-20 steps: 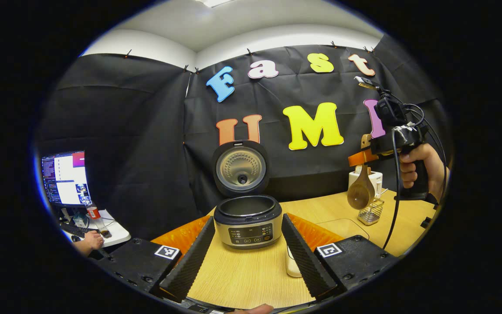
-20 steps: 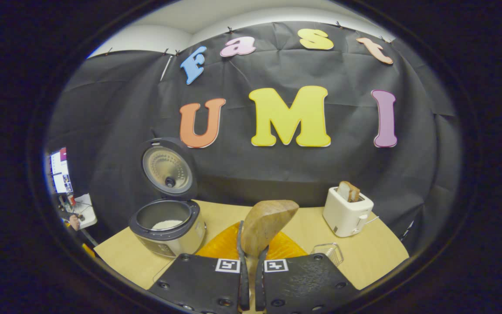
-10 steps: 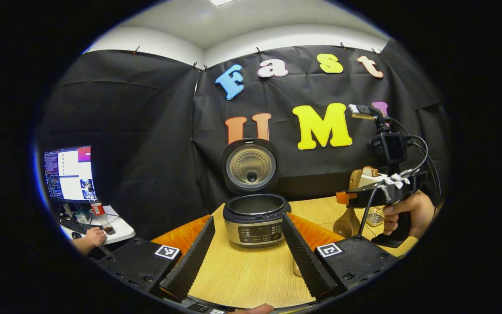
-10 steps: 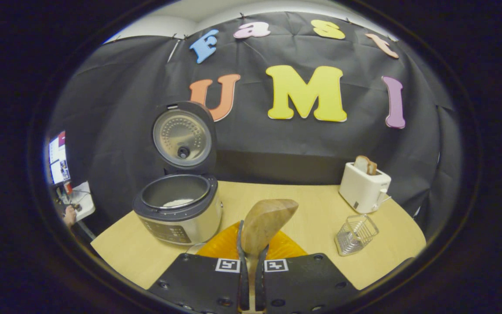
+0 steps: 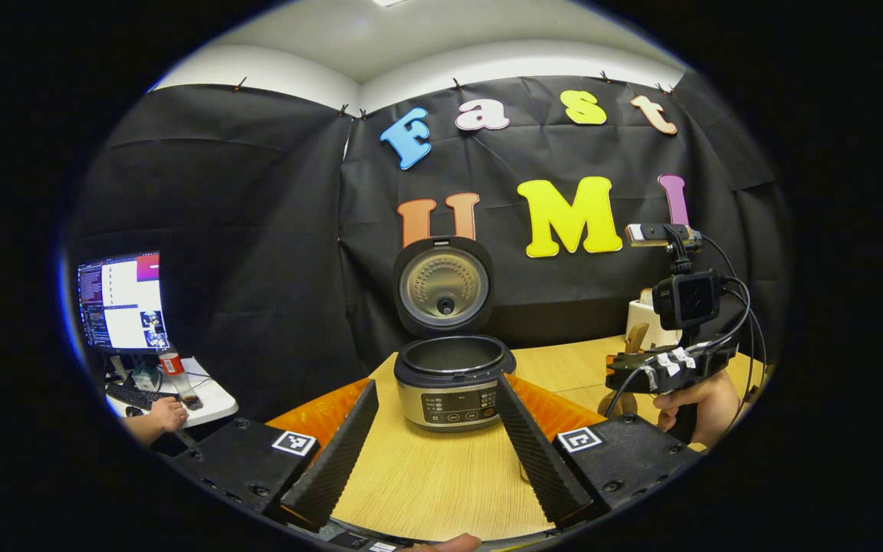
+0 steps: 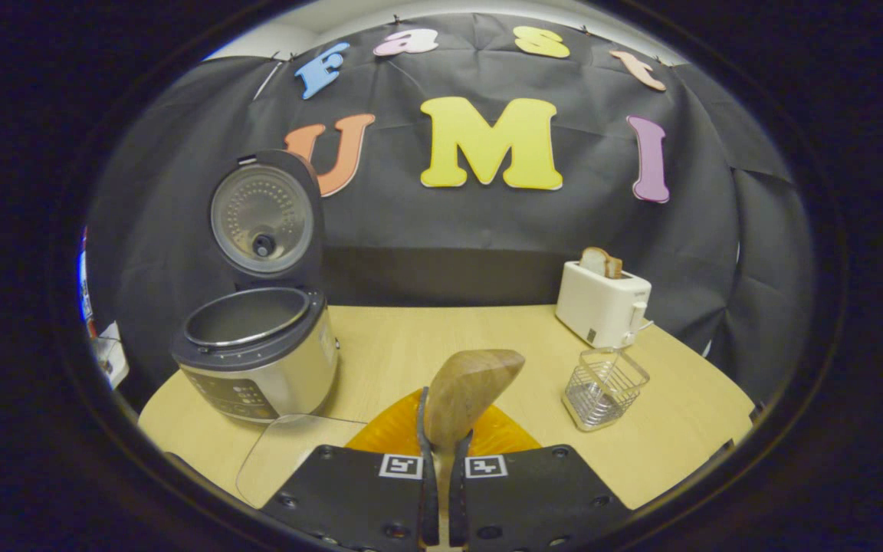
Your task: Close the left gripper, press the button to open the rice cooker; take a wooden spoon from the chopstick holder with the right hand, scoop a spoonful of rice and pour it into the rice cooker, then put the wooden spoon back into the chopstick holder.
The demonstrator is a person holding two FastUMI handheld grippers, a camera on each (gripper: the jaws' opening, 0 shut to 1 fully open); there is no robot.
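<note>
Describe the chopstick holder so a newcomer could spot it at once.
Start at the wooden table and find the white toaster at its back right. Just in front of it stands the chopstick holder, a small basket, the table's one see-through wire thing.

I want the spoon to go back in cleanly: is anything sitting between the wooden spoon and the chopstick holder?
Nothing visible does. The right hand-held gripper holds the wooden spoon, and the chopstick holder stands to its right with only bare table between. The toaster stands behind the holder.
</note>
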